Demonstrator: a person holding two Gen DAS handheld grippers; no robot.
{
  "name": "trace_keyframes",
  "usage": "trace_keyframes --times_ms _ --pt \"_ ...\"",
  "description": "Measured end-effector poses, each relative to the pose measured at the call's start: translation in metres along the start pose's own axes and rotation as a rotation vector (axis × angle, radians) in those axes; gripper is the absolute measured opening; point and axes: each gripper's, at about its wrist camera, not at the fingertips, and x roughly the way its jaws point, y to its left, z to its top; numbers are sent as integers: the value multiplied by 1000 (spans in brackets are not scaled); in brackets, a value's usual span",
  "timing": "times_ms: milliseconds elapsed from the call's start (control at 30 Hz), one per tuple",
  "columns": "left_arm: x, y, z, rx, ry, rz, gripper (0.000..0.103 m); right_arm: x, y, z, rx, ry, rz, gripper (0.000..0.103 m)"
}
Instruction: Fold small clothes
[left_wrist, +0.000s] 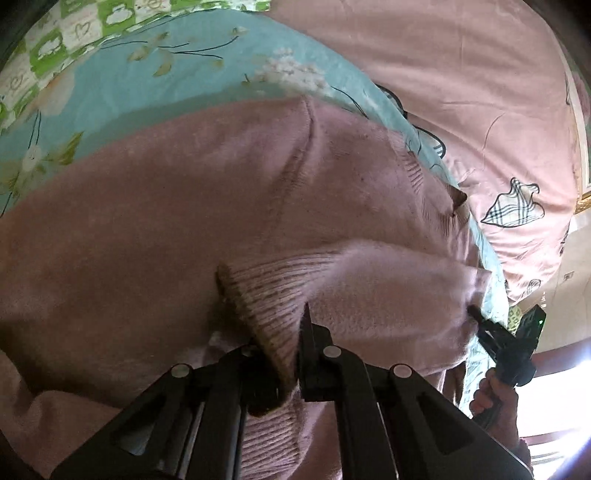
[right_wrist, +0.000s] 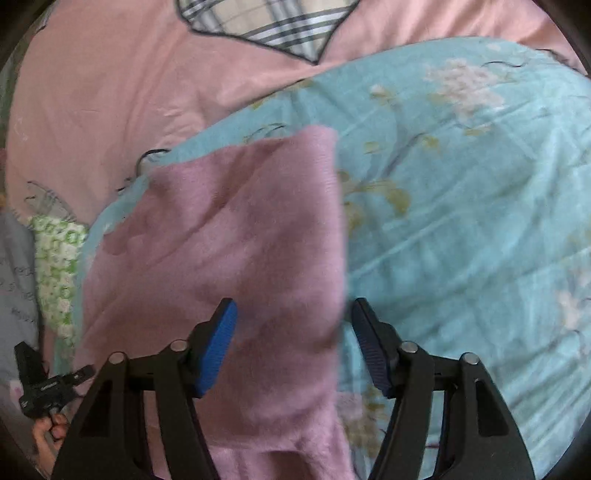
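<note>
Both grippers (left_wrist: 286, 343) (right_wrist: 291, 347) around pink sweater (left_wrist: 184, 221).

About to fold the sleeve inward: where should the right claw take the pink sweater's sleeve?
At the shoulder end of the sleeve, coming in from the outer edge of the sweater, over the teal quilt. The left claw already pinches the ribbed cuff, and that outer edge looks free.

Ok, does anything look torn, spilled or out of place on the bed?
Nothing stands out. The pink sweater lies on the teal floral quilt with no visible tears or stains. Its ribbed cuff is bunched only where the left hand-held gripper is shut on it, as expected mid-fold.
</note>
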Motion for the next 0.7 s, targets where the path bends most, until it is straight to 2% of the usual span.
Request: trace_keyframes --times_ms 67,167,267,367,467,533,600,633,700 --pt "-4 -4 0 11 -1 -13 3 -3 2 2 -30 6 -35 10" --pt "5 -27 -1 74 20 -27 3 -34 -4 11 -54 -80 -81 10" --pt "17 -39 -3 109 25 -1 3 -34 -17 16 -63 -54 -116 9" --pt "20 -22 -2 66 20 9 3 -24 -23 12 -80 -32 -140 8" --pt "18 -8 -1 50 20 2 3 -17 -30 9 -39 -17 -118 9" --pt "14 -7 -3 62 40 8 4 -17 -30 8 -29 -10 -118 18" --pt "7 -14 -4 84 41 7 5 -22 -25 7 -29 -9 -155 33" --pt "-3 -18 -9 115 34 7 4 -28 -22 5 -28 -17 -166 35" --pt "-19 -25 -21 161 33 -2 7 -47 -14 -4 -24 -53 -134 39"
